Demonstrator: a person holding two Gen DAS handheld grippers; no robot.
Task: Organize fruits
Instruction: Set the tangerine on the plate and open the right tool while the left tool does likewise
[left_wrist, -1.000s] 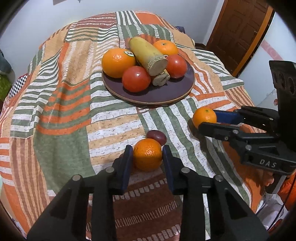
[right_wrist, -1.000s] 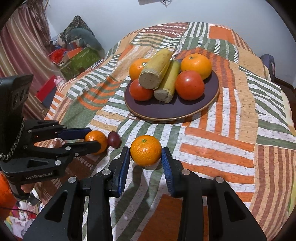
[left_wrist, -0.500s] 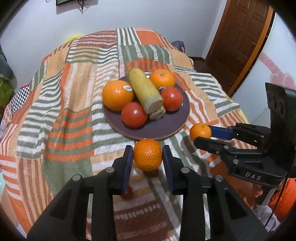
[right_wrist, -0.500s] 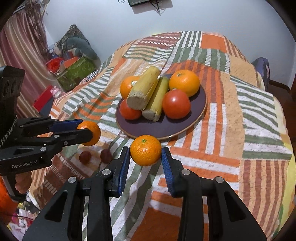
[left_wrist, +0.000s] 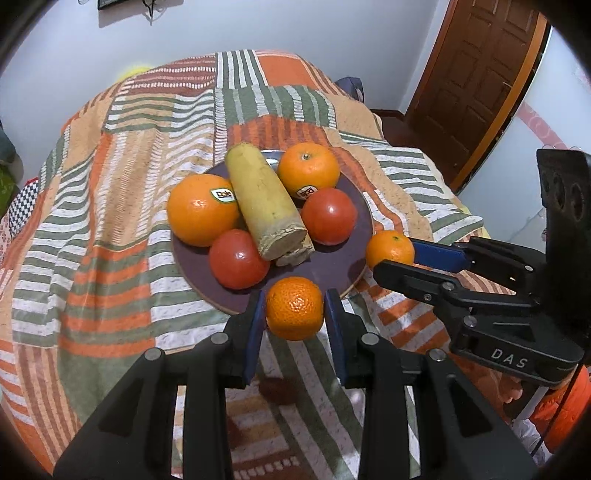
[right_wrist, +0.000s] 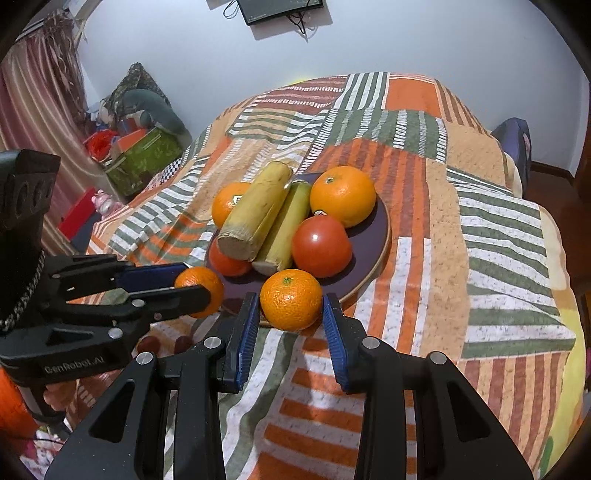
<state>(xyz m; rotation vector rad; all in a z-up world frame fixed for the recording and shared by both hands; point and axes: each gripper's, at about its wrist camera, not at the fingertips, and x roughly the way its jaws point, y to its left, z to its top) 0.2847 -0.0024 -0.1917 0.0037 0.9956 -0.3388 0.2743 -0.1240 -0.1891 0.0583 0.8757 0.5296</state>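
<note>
- both grippers have carried their fruit in from the open bedspread to the near edge of the plate (left_wrist: 354, 229); a second ago the plate sat well up the frame, now its rim is just behind each mandarin.
- left gripper (left_wrist: 294, 314) is clenched on a small mandarin (left_wrist: 294, 308), low centre of the left wrist view, hanging over the plate's near rim.
- right gripper (right_wrist: 291, 314) grips a second mandarin (right_wrist: 291, 300) the same way, low centre of its own view, at the rim beside a tomato (right_wrist: 321, 245).
- plate already holds two big oranges, two tomatoes and two yellow stalks, so bare space is only the near strip.
- risk, as i judge it: both arms aim at that one strip, so the fingers may knock together, or a mandarin let go on the rim may roll off onto the bedspread (left_wrist: 110, 277).
- small dark fruits (right_wrist: 147, 343) lie on the cloth at lower left, not yet gathered.
</note>
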